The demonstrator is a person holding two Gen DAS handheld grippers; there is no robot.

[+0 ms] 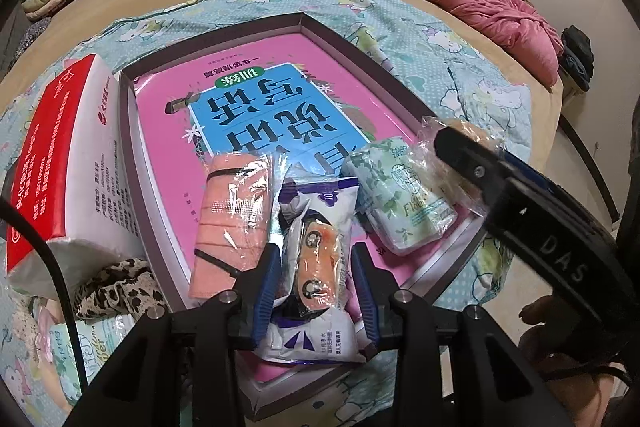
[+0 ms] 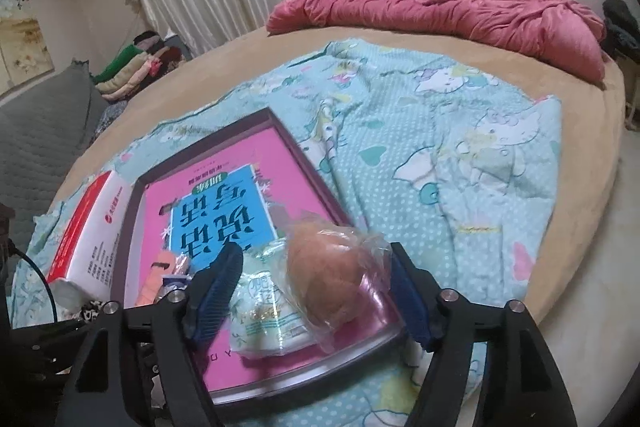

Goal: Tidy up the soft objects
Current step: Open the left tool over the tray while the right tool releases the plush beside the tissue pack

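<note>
A shallow box tray with a pink book cover inside lies on the bed. In it are a peach cloth pack, a white wet-wipe pack with an orange label and a green floral tissue pack. My left gripper is open, its blue pads on either side of the wet-wipe pack. My right gripper is open around a bagged peach ball that rests by the tissue pack at the tray's near right corner. In the left wrist view the right gripper sits over that bag.
A red and white tissue box stands left of the tray, with a leopard-print cloth and another floral pack in front of it. A Hello Kitty blanket covers the bed. A pink quilt lies at the far side.
</note>
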